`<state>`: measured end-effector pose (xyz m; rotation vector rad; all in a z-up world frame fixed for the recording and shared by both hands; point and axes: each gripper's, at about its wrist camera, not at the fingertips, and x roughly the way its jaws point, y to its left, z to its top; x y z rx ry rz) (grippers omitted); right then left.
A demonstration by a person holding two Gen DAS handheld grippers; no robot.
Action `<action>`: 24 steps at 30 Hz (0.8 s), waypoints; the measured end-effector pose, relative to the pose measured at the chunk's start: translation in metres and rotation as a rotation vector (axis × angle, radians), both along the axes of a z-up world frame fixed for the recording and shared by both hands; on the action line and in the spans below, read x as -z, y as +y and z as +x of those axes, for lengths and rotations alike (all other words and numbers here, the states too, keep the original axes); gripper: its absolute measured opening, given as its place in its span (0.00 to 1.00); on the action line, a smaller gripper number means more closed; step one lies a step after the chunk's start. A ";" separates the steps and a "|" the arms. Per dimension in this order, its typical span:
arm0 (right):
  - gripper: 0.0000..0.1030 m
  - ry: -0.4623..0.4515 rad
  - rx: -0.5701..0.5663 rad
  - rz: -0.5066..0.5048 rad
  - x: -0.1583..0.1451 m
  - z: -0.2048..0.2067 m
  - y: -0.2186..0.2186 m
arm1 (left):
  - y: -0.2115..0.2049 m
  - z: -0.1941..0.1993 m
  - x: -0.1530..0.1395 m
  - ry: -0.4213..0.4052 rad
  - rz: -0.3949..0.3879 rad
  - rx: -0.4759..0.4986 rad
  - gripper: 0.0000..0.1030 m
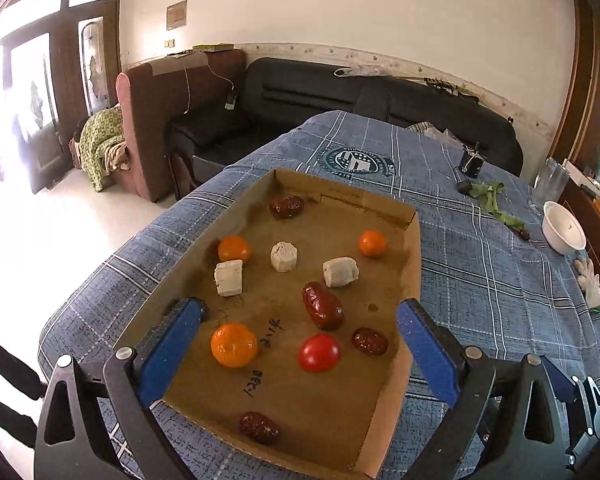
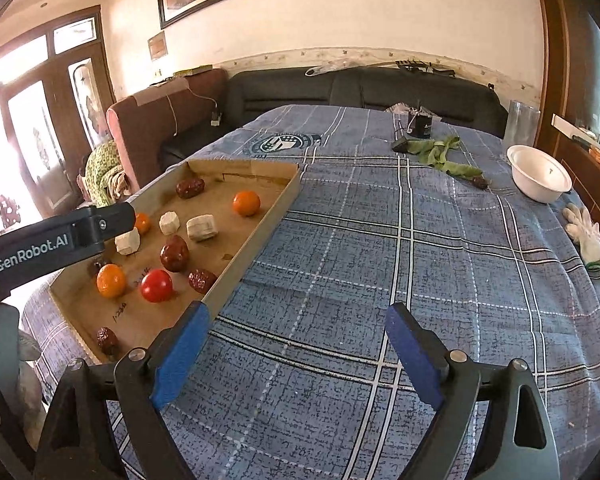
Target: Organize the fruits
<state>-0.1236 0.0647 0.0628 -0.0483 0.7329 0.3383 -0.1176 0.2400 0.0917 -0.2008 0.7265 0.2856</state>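
A shallow cardboard tray (image 1: 414, 248) lies on the blue plaid cloth. In it are three oranges (image 1: 234, 345), a red tomato (image 1: 319, 353), several dark red dates (image 1: 323, 311) and three whitish chunks (image 1: 340, 272). My left gripper (image 1: 300, 306) hangs open over the tray's near half, with the nearest orange, the tomato and two dates in the space between its blue pads. Nothing is gripped. My right gripper (image 2: 298, 308) is open over bare cloth just right of the tray (image 2: 256, 236), holding nothing. The left gripper's black body (image 2: 60, 236) shows at the tray's left.
At the far right of the table stand a white bowl (image 2: 539, 174), a white glove (image 2: 586, 236) and a clear glass (image 2: 522, 120). Green leaves (image 2: 444, 154) and a small black device (image 2: 420, 124) lie farther back. A dark sofa runs behind the table.
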 end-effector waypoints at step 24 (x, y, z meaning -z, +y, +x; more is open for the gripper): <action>0.91 0.042 -0.011 -0.023 0.008 0.001 0.013 | 0.012 -0.011 0.000 -0.027 0.012 -0.053 0.96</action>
